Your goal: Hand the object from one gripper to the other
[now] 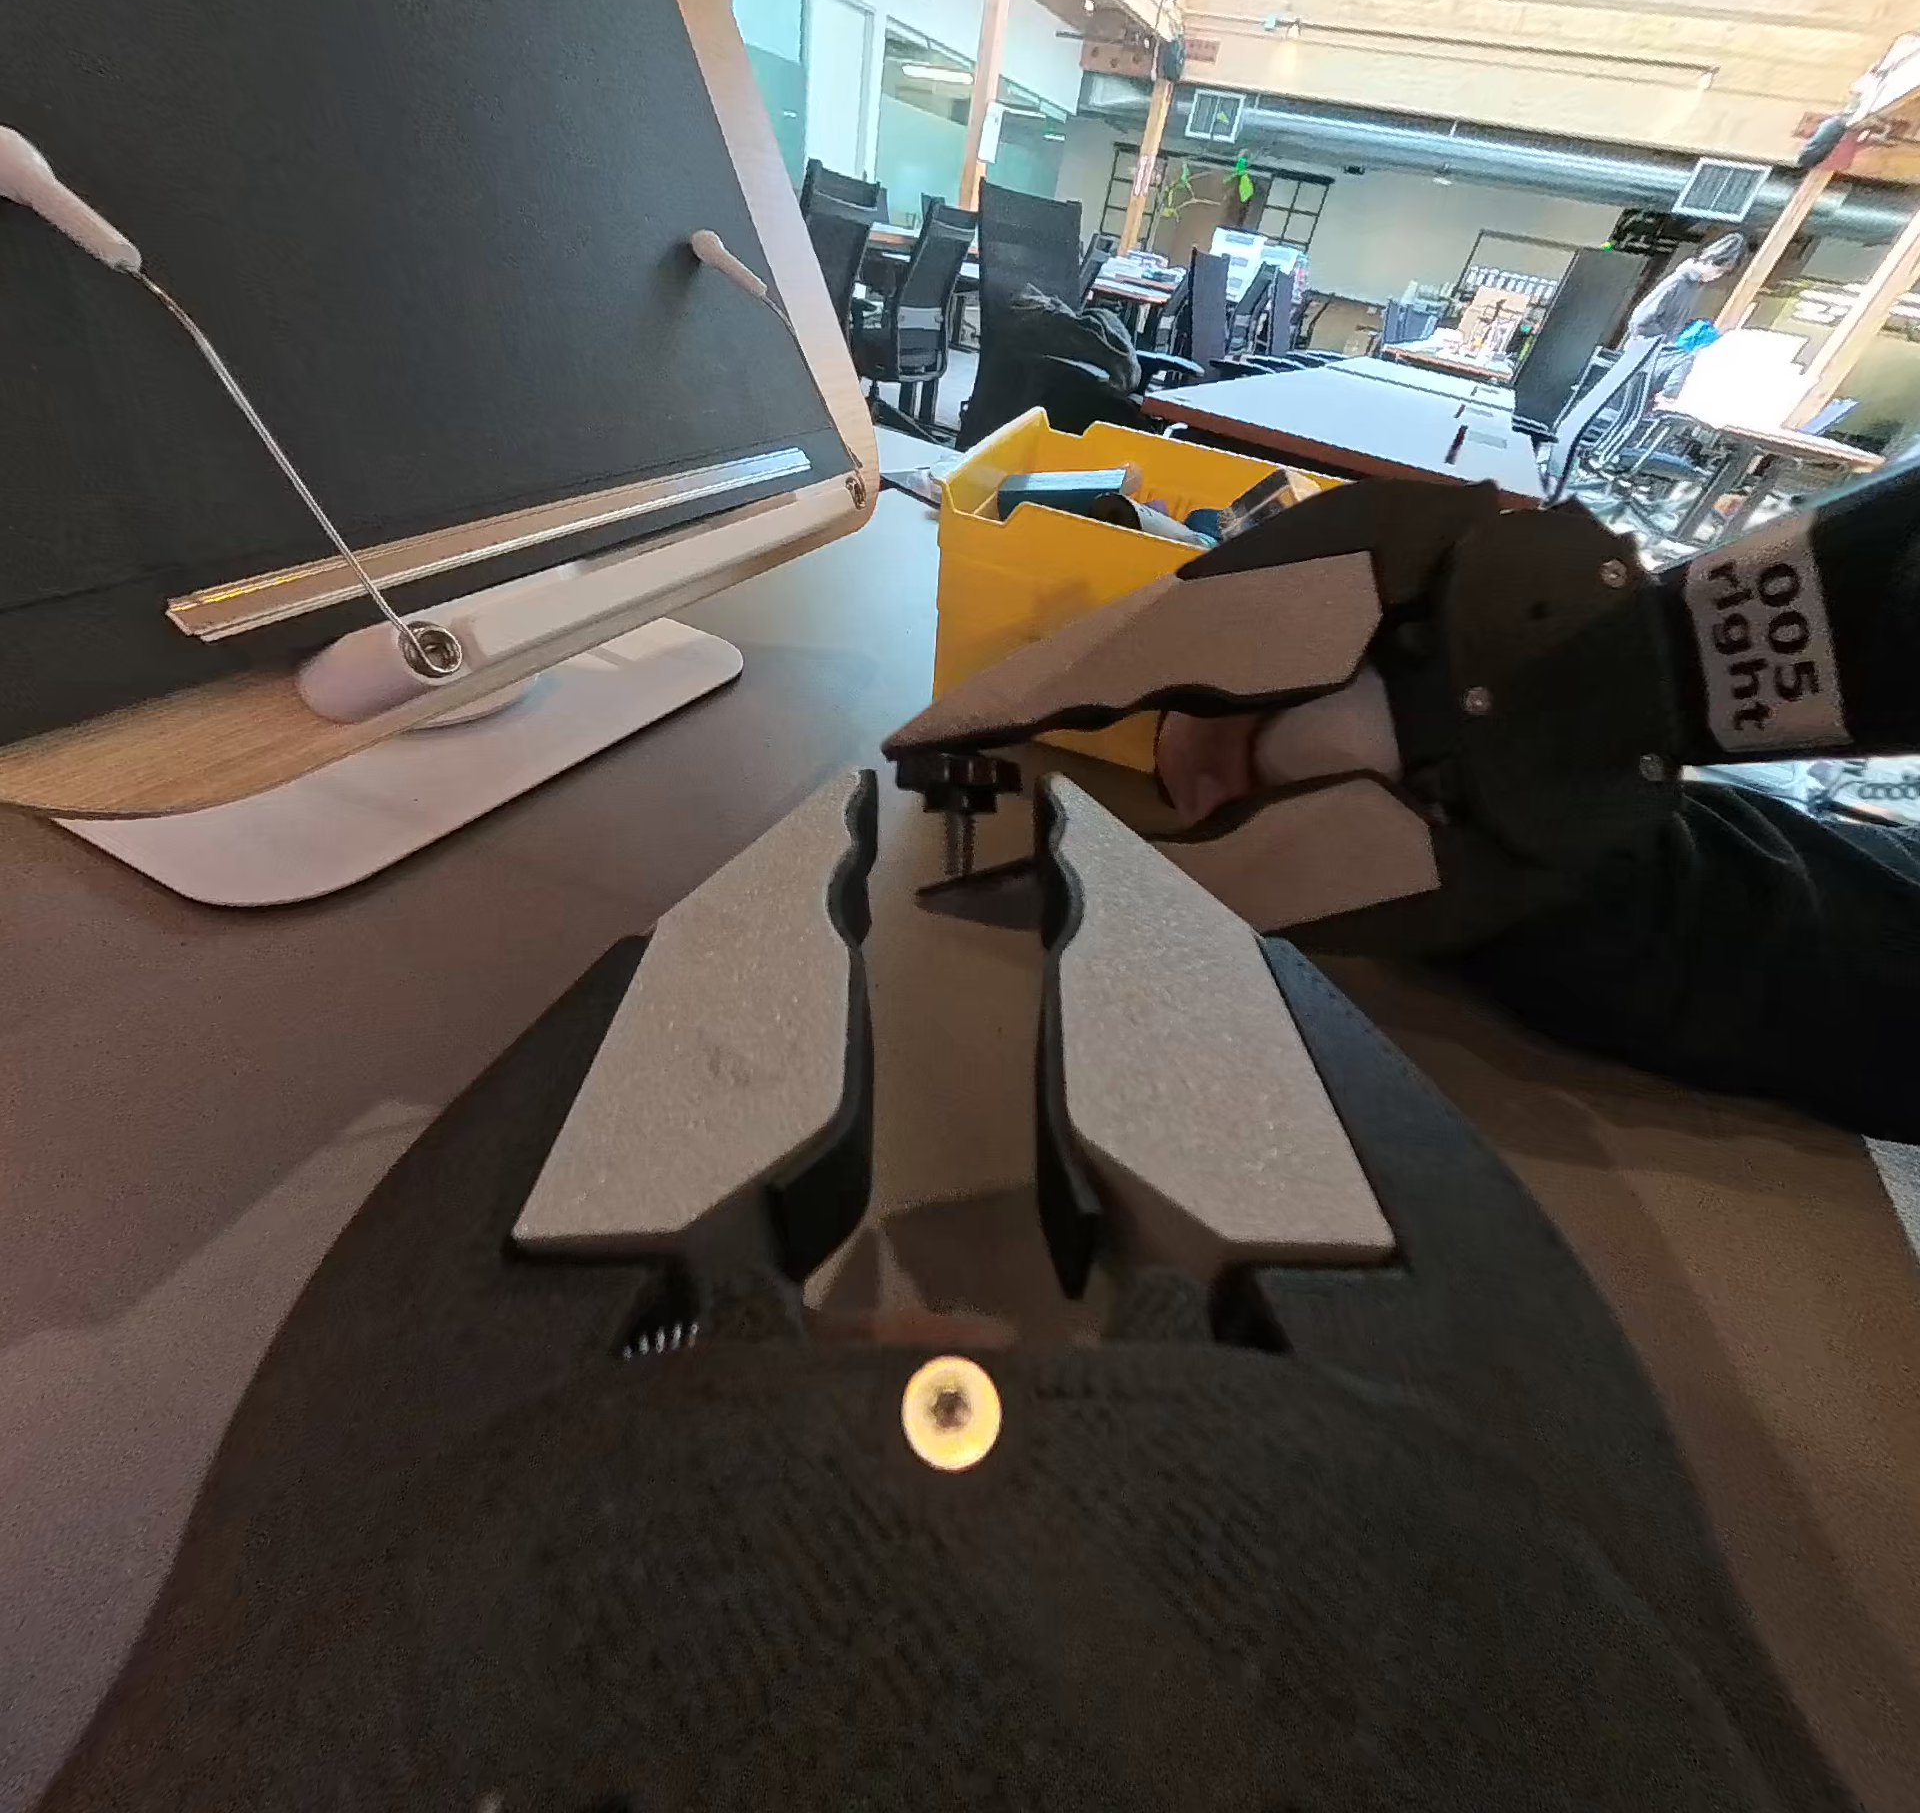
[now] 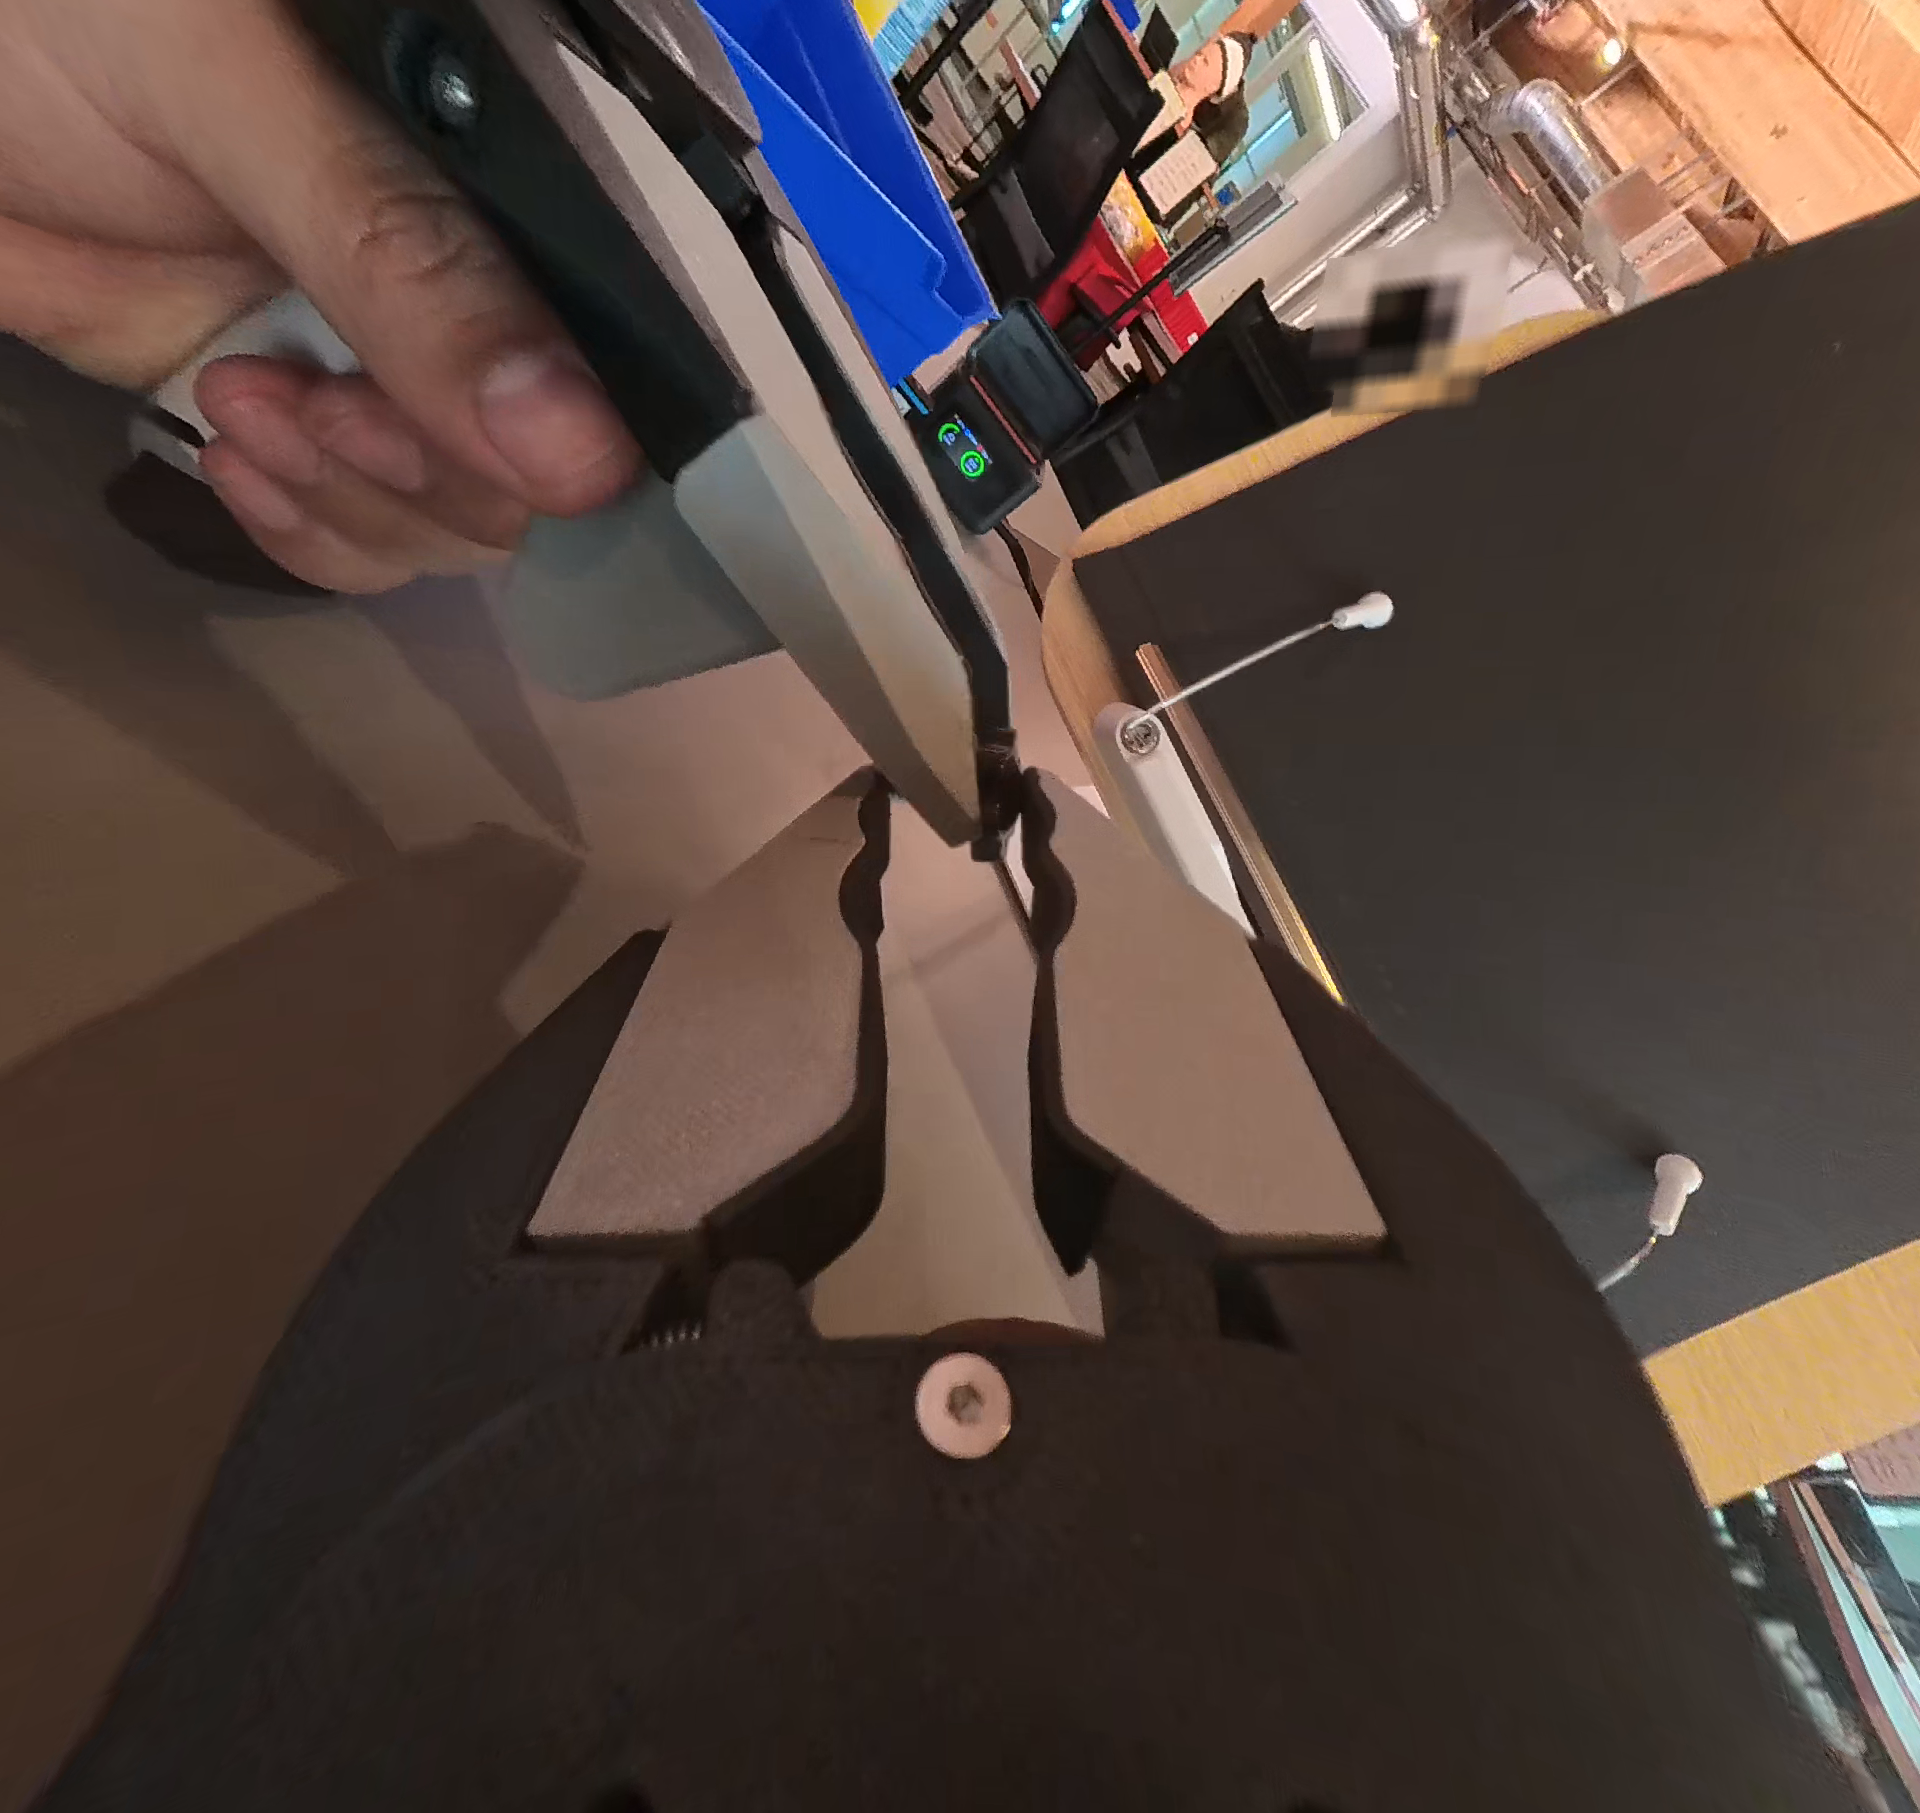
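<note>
A small black knob screw [image 1: 954, 807] is held between the tips of the right gripper [image 1: 935, 818], just in front of the left gripper [image 1: 956, 833].

It looks light, stiff and a little slippery; the ribbed knob is the best place to hold. Its long axis stands almost upright above the worktop [image 1: 260, 1015], knob up, thread down. The right gripper is clamped on it; the left gripper is apart.

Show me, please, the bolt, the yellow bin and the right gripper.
bolt [image 1: 954, 795]: left wrist view, black knob head.
yellow bin [image 1: 997, 600]: left wrist view, front wall.
right gripper [image 1: 940, 823]: left wrist view, between its fingertips.
</note>
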